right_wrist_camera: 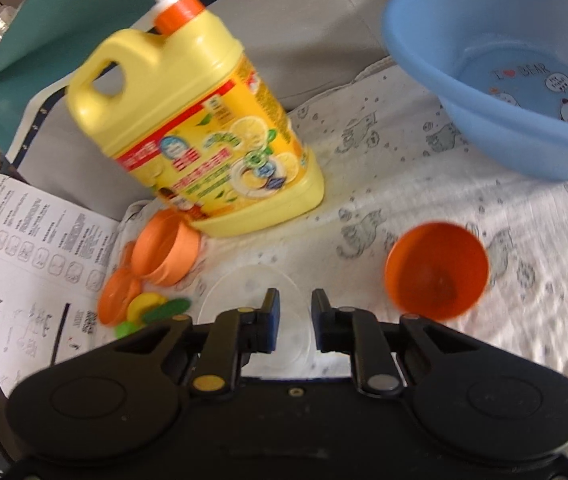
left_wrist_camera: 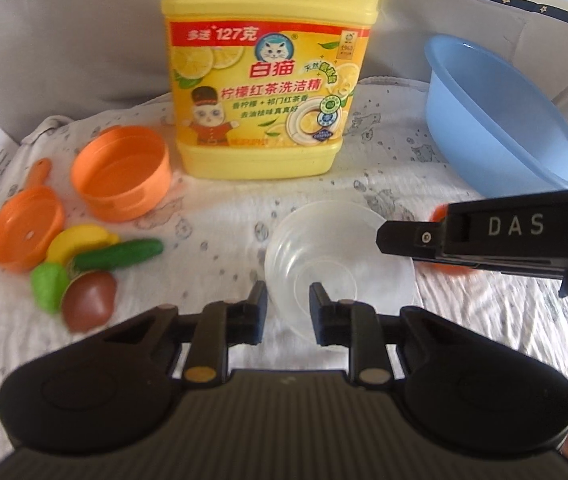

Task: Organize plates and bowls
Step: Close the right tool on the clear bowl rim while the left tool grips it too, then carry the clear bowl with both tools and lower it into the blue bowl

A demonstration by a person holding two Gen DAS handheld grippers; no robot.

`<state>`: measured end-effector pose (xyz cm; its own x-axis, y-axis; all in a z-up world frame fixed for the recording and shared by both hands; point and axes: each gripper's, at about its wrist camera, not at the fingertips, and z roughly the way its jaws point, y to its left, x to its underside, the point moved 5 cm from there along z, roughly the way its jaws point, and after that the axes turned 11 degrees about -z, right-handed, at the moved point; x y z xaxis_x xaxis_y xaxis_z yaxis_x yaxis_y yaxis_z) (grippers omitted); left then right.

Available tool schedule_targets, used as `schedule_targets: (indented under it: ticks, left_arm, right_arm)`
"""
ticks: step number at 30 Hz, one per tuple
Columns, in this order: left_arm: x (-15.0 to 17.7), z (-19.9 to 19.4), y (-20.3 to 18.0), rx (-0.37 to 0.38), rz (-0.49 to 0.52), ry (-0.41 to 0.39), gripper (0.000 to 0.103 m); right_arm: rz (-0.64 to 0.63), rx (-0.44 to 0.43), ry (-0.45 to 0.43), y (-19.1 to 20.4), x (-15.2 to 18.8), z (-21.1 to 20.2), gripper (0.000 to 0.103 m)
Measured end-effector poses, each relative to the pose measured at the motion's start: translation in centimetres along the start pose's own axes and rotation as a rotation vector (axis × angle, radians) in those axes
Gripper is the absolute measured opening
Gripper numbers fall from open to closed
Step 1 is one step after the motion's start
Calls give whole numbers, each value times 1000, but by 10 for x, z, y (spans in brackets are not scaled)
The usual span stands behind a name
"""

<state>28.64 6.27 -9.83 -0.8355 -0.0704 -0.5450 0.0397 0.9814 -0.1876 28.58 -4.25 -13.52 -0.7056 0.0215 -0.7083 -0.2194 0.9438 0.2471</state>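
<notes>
Blue basin (right_wrist_camera: 503, 76) far right on printed cloth (right_wrist_camera: 423, 200). Yellow detergent jug (left_wrist_camera: 260, 80) far centre. Orange pot (left_wrist_camera: 122, 172) left. Clear bowl (left_wrist_camera: 339, 256) near centre, rim between parted left gripper (left_wrist_camera: 287, 300) fingers. Orange bowl (right_wrist_camera: 435, 270) near right. Right gripper (right_wrist_camera: 295, 308) fingers apart, empty, above clear bowl.

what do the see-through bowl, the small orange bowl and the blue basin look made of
Clear bowl: likely thin, slightly frosted plastic; the cloth pattern shows through it.
Orange bowl: opaque plastic, smooth with a soft sheen.
Blue basin: moulded plastic, glossy, with cartoon print inside.
</notes>
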Motion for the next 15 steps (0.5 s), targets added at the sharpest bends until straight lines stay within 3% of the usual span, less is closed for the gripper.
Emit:
schedule_targets:
  ticks: [15]
  left_arm:
    - [63, -90, 13, 5, -63, 12, 22]
  right_arm:
    - [13, -48, 2, 32, 64, -85, 17]
